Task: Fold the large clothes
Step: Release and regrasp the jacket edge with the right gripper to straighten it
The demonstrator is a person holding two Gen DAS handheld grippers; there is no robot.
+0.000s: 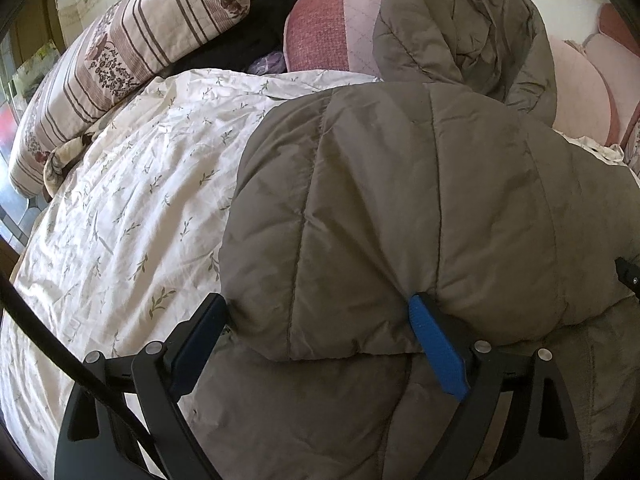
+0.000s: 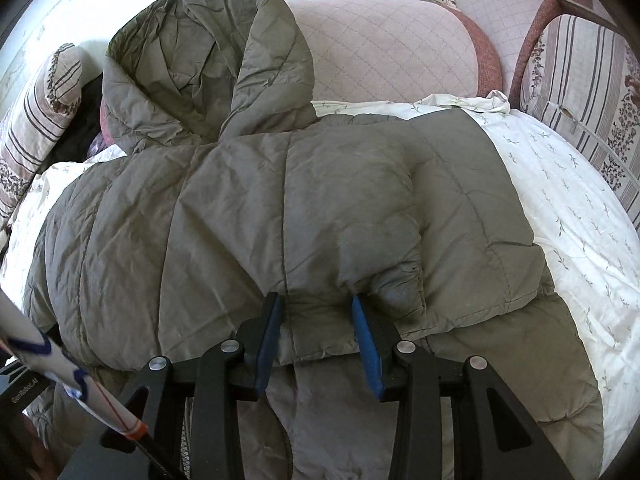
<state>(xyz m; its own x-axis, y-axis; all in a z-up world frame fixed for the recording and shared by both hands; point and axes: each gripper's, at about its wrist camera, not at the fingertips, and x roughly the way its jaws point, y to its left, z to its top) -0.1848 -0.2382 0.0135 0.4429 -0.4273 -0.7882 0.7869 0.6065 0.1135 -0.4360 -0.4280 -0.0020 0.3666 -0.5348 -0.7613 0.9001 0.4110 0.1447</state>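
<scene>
An olive-grey quilted jacket [image 1: 400, 200] [image 2: 240, 200] lies across the bed, its hood [image 1: 460, 28] [image 2: 200, 60] propped against the cushions at the far side. Its lower part is folded up over the body, so a puffy doubled edge faces me. My left gripper [image 1: 318, 304] stands wide, with a broad bulge of that edge filling the gap and touching both pads. My right gripper [image 2: 315, 299] is narrower and pinches a bunched section of the same edge further right. Below the fold, more jacket runs under both grippers.
The white duvet [image 1: 140, 200] [image 2: 560, 200] with a leaf print covers the bed. Striped floral pillows [image 1: 120, 52] [image 2: 580, 80], pink quilted cushions [image 1: 332, 28] [image 2: 380, 48] and a black garment [image 1: 256, 28] line the far side. A black cable [image 1: 40, 320] crosses the lower left.
</scene>
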